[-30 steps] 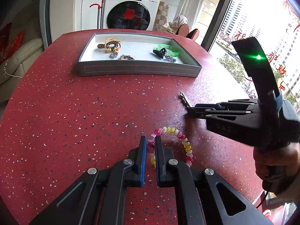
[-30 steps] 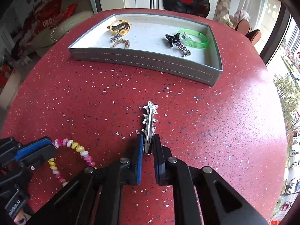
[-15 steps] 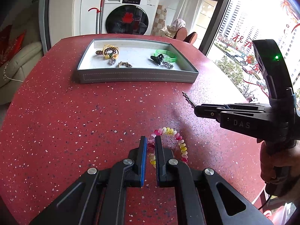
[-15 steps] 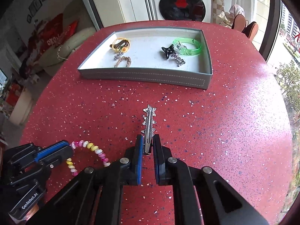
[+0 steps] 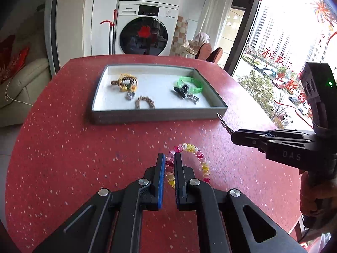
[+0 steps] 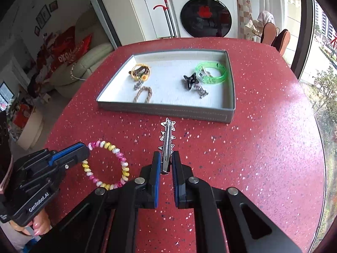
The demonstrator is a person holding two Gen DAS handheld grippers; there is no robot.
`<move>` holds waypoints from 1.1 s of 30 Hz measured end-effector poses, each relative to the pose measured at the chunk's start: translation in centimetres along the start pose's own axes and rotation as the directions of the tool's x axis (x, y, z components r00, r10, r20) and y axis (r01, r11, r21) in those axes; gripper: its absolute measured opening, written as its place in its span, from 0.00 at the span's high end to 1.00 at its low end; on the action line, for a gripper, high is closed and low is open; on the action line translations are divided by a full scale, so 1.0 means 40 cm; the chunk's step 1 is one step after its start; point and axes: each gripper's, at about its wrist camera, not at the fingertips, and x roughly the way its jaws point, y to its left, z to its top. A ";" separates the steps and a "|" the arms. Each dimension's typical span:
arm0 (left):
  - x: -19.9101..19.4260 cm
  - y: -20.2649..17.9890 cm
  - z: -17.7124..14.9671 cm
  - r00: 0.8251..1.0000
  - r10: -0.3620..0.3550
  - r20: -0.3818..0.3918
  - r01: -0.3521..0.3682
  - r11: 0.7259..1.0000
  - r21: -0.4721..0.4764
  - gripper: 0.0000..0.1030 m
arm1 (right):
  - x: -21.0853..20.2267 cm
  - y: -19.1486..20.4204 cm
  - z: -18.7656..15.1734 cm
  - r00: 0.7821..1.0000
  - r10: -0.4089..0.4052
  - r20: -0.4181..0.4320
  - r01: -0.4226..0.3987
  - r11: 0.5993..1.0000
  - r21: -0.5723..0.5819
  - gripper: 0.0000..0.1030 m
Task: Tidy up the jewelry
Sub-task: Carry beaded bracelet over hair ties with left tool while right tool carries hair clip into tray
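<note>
Right wrist view, my right gripper (image 6: 165,162) angled down, clamping a star hair clip (image 6: 167,141), my left gripper (image 6: 85,154) pinching a spiral bracelet (image 6: 109,164) over the red table (image 6: 263,158).

The round table (image 6: 263,158) is deep red, speckled with white and dark flecks. The tray (image 6: 168,110) has grey walls and a white lining. A coiled bracelet (image 6: 118,154) alternates pink, yellow and white beads. The star-studded hair clip (image 6: 167,139) is silver. In the tray lie a translucent green bangle (image 6: 219,71), a black clip (image 6: 190,80), a tan braided loop (image 6: 145,93) and a yellow hoop (image 6: 140,71). Both grippers are black with blue pads.
</note>
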 end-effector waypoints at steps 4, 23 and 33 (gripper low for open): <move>0.015 0.016 0.053 1.000 0.008 0.023 -0.008 1.000 -0.002 0.75 | 0.002 -0.013 0.045 1.000 0.005 0.017 -0.005 1.000 0.005 0.89; 0.167 0.119 0.280 0.994 0.095 0.056 -0.091 0.994 -0.064 0.75 | 0.129 -0.038 0.243 0.999 0.020 0.027 -0.021 0.999 0.027 0.89; 0.264 0.146 0.304 0.990 0.142 0.009 -0.142 0.988 -0.059 0.75 | 0.213 -0.034 0.282 1.000 0.020 0.000 -0.020 1.000 0.024 0.89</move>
